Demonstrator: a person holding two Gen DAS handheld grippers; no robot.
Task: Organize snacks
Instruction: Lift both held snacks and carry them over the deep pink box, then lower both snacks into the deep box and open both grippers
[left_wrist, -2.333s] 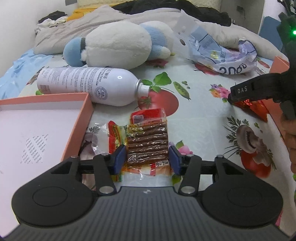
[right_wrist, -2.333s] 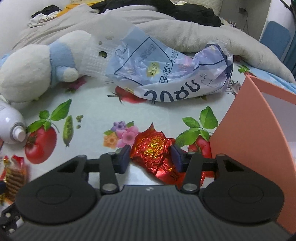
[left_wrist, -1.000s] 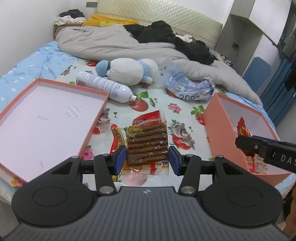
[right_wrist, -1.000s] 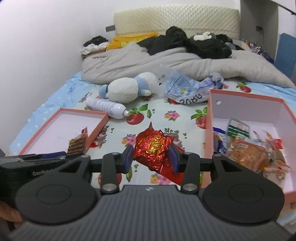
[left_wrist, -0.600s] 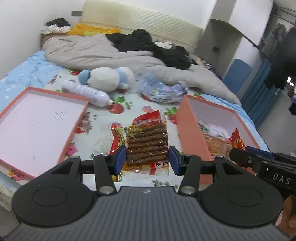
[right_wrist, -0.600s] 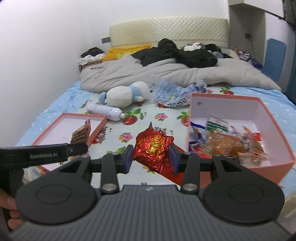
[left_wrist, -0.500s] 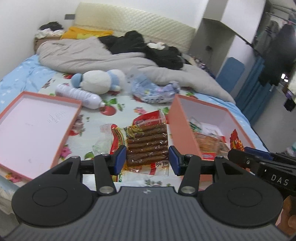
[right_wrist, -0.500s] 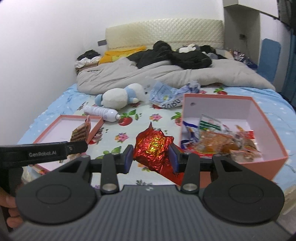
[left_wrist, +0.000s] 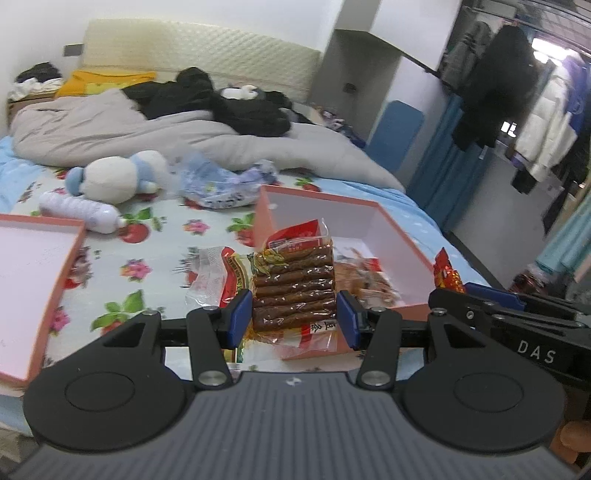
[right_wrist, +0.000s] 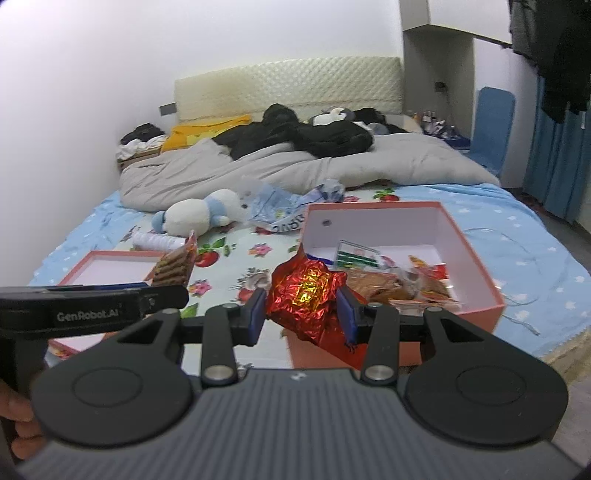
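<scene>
Bedroom: a bed (right_wrist: 546, 236) with a flower-and-fruit sheet, a grey quilt (right_wrist: 369, 166) heaped at the padded headboard, dark clothes on top.
Writing: "DAS" on the side of the right gripper (right_wrist: 301, 312) as seen from the left wrist; "GenRobot.AI" on the left gripper (left_wrist: 294, 310) as seen from the right wrist; red print on the snack wrappers, too small to read.
Left gripper: held level above the near edge of the bed, blue pads (left_wrist: 238, 319) pinching a clear pack of brown sticks (left_wrist: 293, 286).
Right gripper: level, just beside the left one, fingers closed on a crumpled red foil packet (right_wrist: 306, 291) (lifted over the near left corner of the box).
Snack box: pink box (right_wrist: 476, 251), open, already holding several packets (right_wrist: 402, 284).
Lid: pink tray (right_wrist: 107, 267) well to the left, partly cut off.
Elsewhere: plush toy (left_wrist: 110, 177), white bottle (left_wrist: 75, 212), crumpled blue-white bag (left_wrist: 225, 184).
Hard to tell: a loose wrapper (left_wrist: 218, 275) lies behind the left finger, half hidden.
</scene>
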